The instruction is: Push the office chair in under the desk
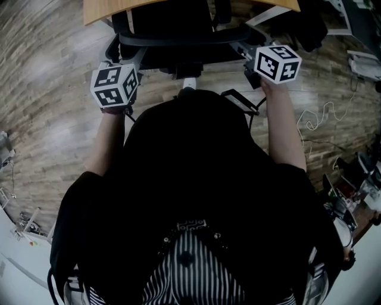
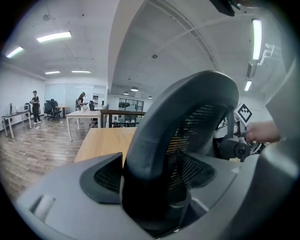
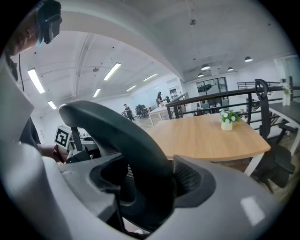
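left gripper (image 2: 154, 185), right gripper (image 3: 146, 187) each clamped on office chair (image 1: 174, 37) back rim; chair faces desk (image 1: 110, 8), rim crosswise.

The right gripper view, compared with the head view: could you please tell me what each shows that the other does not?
Only the right gripper view shows the right tool clamped on the back rim of the office chair, and a small flower pot standing on the desk. Only the head view shows a white cable lying on the wooden floor, and the person's striped garment. Both show the desk, the chair and the left tool.
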{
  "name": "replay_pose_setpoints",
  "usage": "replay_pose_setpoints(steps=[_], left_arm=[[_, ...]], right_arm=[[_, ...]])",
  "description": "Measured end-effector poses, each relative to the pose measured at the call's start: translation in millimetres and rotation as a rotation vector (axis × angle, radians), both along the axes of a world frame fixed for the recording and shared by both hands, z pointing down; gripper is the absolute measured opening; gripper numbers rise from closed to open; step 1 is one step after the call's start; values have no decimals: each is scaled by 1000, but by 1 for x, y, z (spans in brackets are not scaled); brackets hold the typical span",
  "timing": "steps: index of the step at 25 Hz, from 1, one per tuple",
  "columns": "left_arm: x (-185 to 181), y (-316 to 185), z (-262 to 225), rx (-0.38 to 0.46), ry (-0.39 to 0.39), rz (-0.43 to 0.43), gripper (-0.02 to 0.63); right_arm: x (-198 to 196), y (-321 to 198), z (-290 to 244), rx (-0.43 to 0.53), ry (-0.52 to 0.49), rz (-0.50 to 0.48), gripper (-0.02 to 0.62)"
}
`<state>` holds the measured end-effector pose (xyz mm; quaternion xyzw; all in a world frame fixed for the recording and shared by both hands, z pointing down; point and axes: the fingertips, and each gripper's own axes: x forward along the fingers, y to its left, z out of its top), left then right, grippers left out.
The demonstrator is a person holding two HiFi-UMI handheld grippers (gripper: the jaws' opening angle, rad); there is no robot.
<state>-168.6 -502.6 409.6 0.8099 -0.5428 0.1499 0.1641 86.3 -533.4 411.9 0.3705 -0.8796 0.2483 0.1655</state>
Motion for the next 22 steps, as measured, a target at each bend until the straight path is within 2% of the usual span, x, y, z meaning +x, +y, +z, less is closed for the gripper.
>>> replay_pose_setpoints(steps=[11, 22], left_arm=[[3, -67, 11, -4, 7, -67, 376], [-4, -88, 3, 1, 36, -115, 380]], right_arm=[[1, -82, 10, 31, -17, -64, 304], [-7, -111, 1, 39, -16, -117, 298]])
